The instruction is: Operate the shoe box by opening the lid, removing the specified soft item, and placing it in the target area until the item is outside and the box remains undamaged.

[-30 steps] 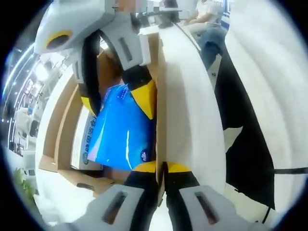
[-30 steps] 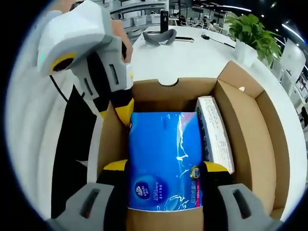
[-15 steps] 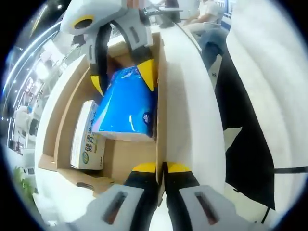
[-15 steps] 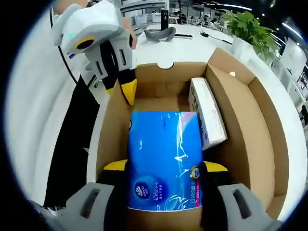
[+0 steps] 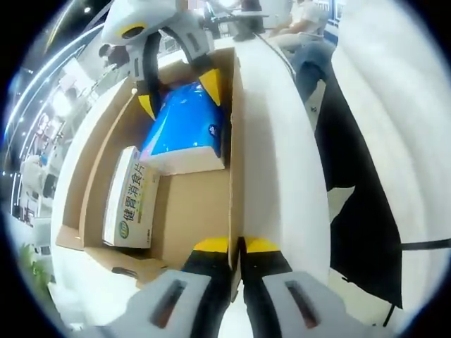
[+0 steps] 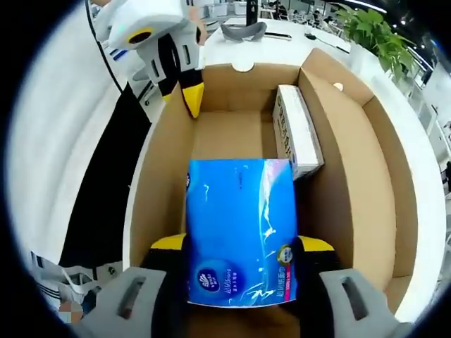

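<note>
1. Right gripper: fingers clamped on the sides of the blue tissue pack, held over the open shoe box. The pack's round logo is too small to read.
2. Left gripper: fingers together, pinching the box's side wall edge.
3. White carton with green Chinese print lies in the box along the far side wall; bare box floor lies beside it.
4. The box sits on a white worktop, with a potted plant at its far edge.
</note>
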